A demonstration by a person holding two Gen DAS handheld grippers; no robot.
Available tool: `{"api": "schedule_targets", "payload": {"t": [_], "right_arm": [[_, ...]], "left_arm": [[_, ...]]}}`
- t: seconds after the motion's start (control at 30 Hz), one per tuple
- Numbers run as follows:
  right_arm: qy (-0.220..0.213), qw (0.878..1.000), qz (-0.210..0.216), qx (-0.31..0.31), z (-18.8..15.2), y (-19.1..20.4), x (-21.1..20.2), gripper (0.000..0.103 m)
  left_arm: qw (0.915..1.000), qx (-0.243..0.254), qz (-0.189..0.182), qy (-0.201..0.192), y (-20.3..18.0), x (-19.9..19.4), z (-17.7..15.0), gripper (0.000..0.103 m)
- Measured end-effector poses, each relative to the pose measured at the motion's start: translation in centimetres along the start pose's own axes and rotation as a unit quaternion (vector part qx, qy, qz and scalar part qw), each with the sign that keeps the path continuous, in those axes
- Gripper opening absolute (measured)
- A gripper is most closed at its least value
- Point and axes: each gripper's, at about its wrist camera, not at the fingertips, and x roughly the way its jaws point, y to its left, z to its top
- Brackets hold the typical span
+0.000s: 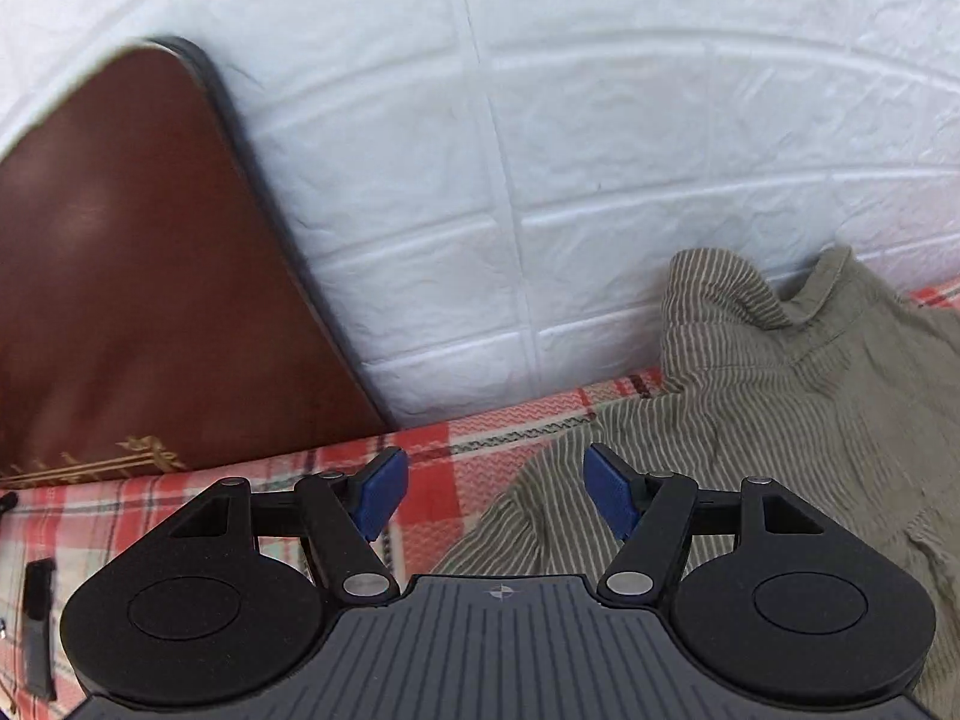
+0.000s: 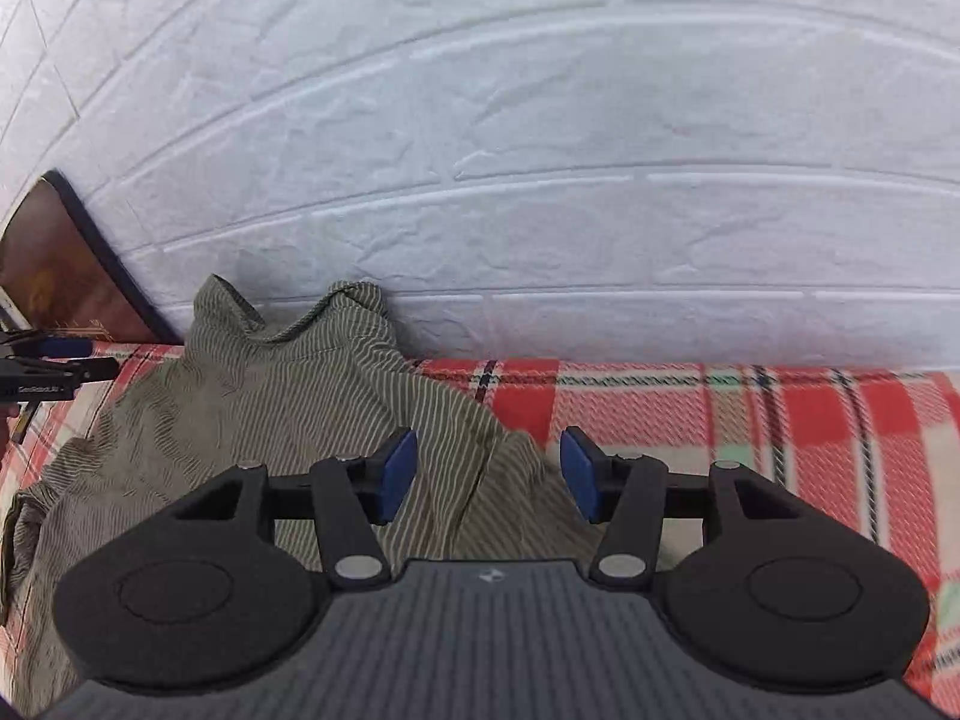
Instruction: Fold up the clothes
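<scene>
- Hovering both claws over the striped olive shirt (image 2: 288, 420), which lies rumpled on the red plaid blanket (image 2: 780, 420), its collar bunched against the white brick-pattern wall (image 2: 540, 150).
- My left claw (image 1: 497, 495) is spread wide and empty over the shirt's left edge, near the brown headboard (image 1: 132, 300).
- My right claw (image 2: 489, 480) is equally wide and empty above the right edge.
- I judge folding hasn't begun; I should pinch one fabric layer at each edge and pull the shirt flat first.

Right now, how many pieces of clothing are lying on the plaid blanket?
1: a striped olive shirt, crumpled on the plaid blanket against the white wall. Anything beneath it is hidden.
</scene>
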Motion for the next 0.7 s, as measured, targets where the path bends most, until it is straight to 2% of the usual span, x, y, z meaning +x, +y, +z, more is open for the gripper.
{"api": "schedule_targets", "payload": {"t": [0.1,0.2,0.23,0.3,0.33,0.37,0.4,0.47,0.57,0.7], "right_arm": [[0.011,1.0,0.018,-0.008,0.5,-0.5,1.5,0.058],[0.025,0.999,0.033,-0.018,0.8,-0.8,2.8,0.058],[0.031,0.999,0.034,-0.02,0.8,-0.7,3.2,0.058],[0.041,0.998,0.036,-0.023,0.8,-0.6,3.8,0.056],[0.046,0.998,0.036,-0.024,0.7,-0.5,4.1,0.051],[0.052,0.998,0.037,-0.026,0.7,-0.4,4.3,0.022],[0.052,0.998,0.036,-0.027,0.8,-0.4,4.2,0.007],[0.04,0.999,0.024,-0.027,1.1,-0.3,3.7,0.007],[0.019,1.0,0.003,0.002,1.9,-1.3,3.4,0.007],[0.035,0.999,-0.028,-0.014,1.5,-0.7,4.4,0.007]], "left_arm": [[0.9997,0.012,-0.015,0.015,0.0,2.0,-0.3,0.075],[0.9992,0.018,-0.023,0.026,0.0,3.2,-1.0,0.069],[0.999,0.02,-0.024,0.031,-0.1,3.5,-1.1,0.064],[0.9988,0.021,-0.026,0.035,-0.2,4.1,-1.3,0.045],[0.9989,0.021,-0.026,0.034,-0.2,4.3,-1.4,0.025],[0.9992,0.019,-0.016,0.03,-0.4,4.4,-1.3,0.003],[0.9995,0.017,-0.007,0.026,-0.5,4.5,-1.3,0.002],[0.9997,0.011,0.014,0.014,-0.5,4.6,-1.1,0.002],[0.9997,-0.009,0.023,0.006,0.0,5.1,-0.6,0.002],[0.9986,0.001,0.053,0.004,-0.8,6.5,-1.0,0.001]]}}
